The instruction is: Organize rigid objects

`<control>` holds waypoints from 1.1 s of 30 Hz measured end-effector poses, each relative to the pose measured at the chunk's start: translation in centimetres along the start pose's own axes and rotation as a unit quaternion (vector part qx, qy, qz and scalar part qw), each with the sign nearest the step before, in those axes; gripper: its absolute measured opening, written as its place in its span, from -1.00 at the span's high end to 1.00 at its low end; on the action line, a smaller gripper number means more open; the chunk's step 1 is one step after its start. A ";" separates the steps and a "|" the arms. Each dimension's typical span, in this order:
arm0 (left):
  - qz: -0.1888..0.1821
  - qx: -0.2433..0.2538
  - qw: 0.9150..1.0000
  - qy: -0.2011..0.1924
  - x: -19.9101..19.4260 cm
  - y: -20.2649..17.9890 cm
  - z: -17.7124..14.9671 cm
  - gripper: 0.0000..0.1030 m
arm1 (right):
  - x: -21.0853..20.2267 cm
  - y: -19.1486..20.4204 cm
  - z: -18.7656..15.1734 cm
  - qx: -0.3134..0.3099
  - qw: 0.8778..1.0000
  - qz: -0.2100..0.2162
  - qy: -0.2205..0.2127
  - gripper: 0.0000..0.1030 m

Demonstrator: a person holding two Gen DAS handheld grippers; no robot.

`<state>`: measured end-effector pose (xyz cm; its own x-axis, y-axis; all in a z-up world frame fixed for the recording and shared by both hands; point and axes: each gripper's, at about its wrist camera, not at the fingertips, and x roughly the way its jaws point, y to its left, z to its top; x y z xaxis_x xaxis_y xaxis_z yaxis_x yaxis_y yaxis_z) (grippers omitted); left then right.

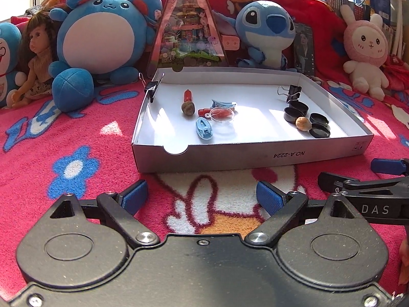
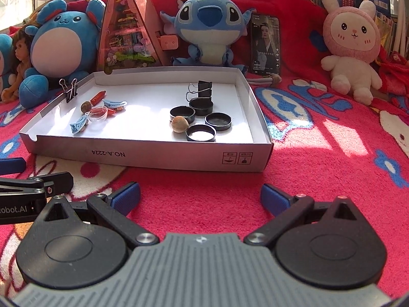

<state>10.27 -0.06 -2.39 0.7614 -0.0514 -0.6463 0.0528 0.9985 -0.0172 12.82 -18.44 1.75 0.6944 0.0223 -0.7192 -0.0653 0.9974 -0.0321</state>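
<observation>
- Two loose clusters sit in the white box lid [image 2: 143,153] on the red blanket [image 2: 319,179]; both grippers are on the near side of it, jaws spread wide and holding nothing.
- Far left: binder clip [image 2: 69,90] is pinched on the lid's left wall, handles up. It looks like it stiffens that wall, so I'd leave it.
- Left cluster: red cylinder [image 2: 98,96] with a brown nut [image 2: 86,107] touching its end, upper blue clip [image 2: 115,103], clear ring [image 2: 98,113] lying over a second red piece, lower blue clip [image 2: 79,125] nearest the front wall.
- Left gripper [image 1: 202,197] is centred on the front wall, below that cluster. The clear ring overlaps the red piece, so take the ring alone from its outer edge or the piece will drag.
- Right cluster: two black binder clips [image 2: 203,88] at the back, four black round caps [image 2: 201,106] in front, tan nut [image 2: 179,124] touching two of the caps.
- Right gripper [image 2: 200,197] faces the lid's right half, well short of the caps.
- Judgement: things are roughly grouped by kind except the two nuts, which are split between clusters. This fits sorting underway or sorting finished to a looser rule, so I can't call a stage.
- Handling: caps are shallow and rigid, so grip across the rim. Nuts are round and will roll, so close slowly from above.
- Risk: lid is light card on soft bedding and may slide if a wall is nudged.
</observation>
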 end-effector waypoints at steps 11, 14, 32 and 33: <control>0.012 0.002 1.000 -0.012 0.7 -0.2 -0.3 -0.88 | 0.6 0.4 -0.1 -0.005 1.000 -0.004 0.003 -1.00; 0.012 -0.002 1.000 -0.013 0.8 -0.1 -0.3 -0.92 | 0.7 0.2 -0.1 -0.001 1.000 -0.001 0.004 -1.00; 0.015 -0.011 1.000 -0.007 1.4 0.2 -0.2 -1.00 | 0.8 0.3 -0.1 -0.001 1.000 -0.001 0.005 -1.00; 0.014 -0.011 1.000 -0.007 1.4 0.2 -0.2 -1.00 | 0.8 0.3 -0.1 -0.001 1.000 -0.001 0.005 -1.00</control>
<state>11.22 0.08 -3.45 0.7714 -0.0227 -0.6360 0.0165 0.9997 -0.0156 13.24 -18.16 1.10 0.6870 0.0187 -0.7264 -0.0650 0.9972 -0.0358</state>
